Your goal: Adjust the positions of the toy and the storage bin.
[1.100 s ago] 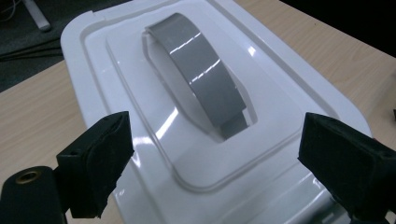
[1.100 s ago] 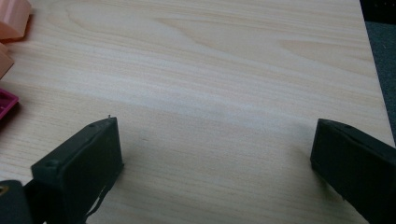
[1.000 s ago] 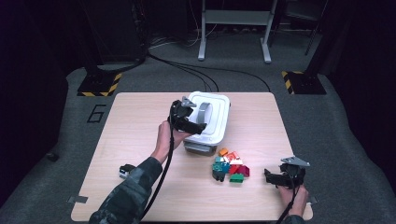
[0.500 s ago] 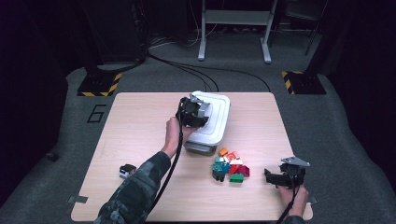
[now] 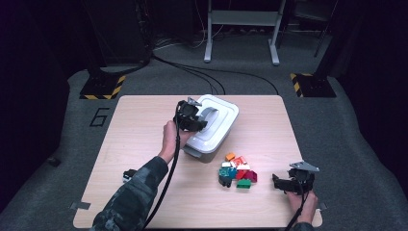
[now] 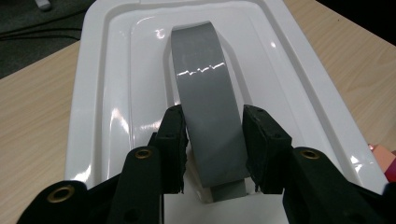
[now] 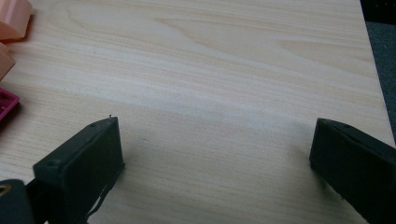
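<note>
Nearest the person, at the right near corner of the table [image 5: 144, 120], the right gripper [image 5: 288, 183] rests low over bare wood with its jaws spread wide and nothing between them; in the right gripper view only tabletop lies between the two black pads. Just left of it, near the middle of the table, sits a small heap of coloured blocks [image 5: 237, 171], untouched. A small dark object [image 5: 129, 174] lies by the left near edge; what it is cannot be told.

Farther in, the white-lidded box [image 5: 211, 130] stands at the centre, its far end toward the back edge. The left gripper [image 5: 192, 117] is over its lid [image 6: 116, 93], and its jaws have just been closing on the grey handle [image 6: 210, 116] that arches along the lid's middle. In the left gripper view the pads sit on either side of the handle's near end, pressed against or very nearly against its edges, so the grip looks made.

The step in hand appears to be taking hold of the lid by its handle, probably to open the box for the blocks. The next move likely calls for a straight lift, keeping the handle centred in the pads so the lid comes off level without dragging the box, then setting it on clear table to the left, away from the blocks.
</note>
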`<state>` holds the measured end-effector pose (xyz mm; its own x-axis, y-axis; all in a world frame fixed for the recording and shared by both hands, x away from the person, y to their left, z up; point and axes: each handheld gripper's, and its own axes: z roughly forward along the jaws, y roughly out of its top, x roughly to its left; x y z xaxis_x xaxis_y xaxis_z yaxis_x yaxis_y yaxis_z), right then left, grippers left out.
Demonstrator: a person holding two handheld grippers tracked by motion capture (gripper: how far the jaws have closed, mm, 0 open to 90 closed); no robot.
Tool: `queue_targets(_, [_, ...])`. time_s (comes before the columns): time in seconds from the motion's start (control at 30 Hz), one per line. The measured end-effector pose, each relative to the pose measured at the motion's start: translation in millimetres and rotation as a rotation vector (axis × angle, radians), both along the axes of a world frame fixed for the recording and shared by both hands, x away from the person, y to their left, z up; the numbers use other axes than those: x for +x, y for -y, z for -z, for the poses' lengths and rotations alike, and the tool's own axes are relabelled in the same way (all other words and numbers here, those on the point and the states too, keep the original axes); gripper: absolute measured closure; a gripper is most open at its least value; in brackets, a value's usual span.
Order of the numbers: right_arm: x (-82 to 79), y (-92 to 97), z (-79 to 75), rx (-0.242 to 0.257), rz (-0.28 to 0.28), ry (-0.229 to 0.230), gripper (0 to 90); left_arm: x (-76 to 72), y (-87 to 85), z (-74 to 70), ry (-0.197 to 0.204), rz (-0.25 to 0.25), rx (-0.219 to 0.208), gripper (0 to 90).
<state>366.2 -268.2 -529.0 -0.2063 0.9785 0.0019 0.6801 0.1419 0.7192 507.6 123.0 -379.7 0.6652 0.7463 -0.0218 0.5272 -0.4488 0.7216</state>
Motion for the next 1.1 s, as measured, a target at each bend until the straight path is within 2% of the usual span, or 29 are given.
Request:
queue_targets(0.27, [0.1, 0.2, 0.1, -0.002, -0.003, 0.004, 1.9, -7.1, -12.2, -1.9, -0.022, 0.048, 0.012, 65.1])
queue_targets(0.77, [0.0, 0.0, 0.0, 0.001, 0.000, 0.000, 2.1, -18.3, -37.5, -0.6, -0.042, 0.078, -0.023, 66.6])
queue_targets(1.1, [0.2, 0.2, 0.1, -0.002, -0.005, 0.005, 2.1, -31.7, -48.9, -0.8, -0.051, 0.079, -0.022, 66.6])
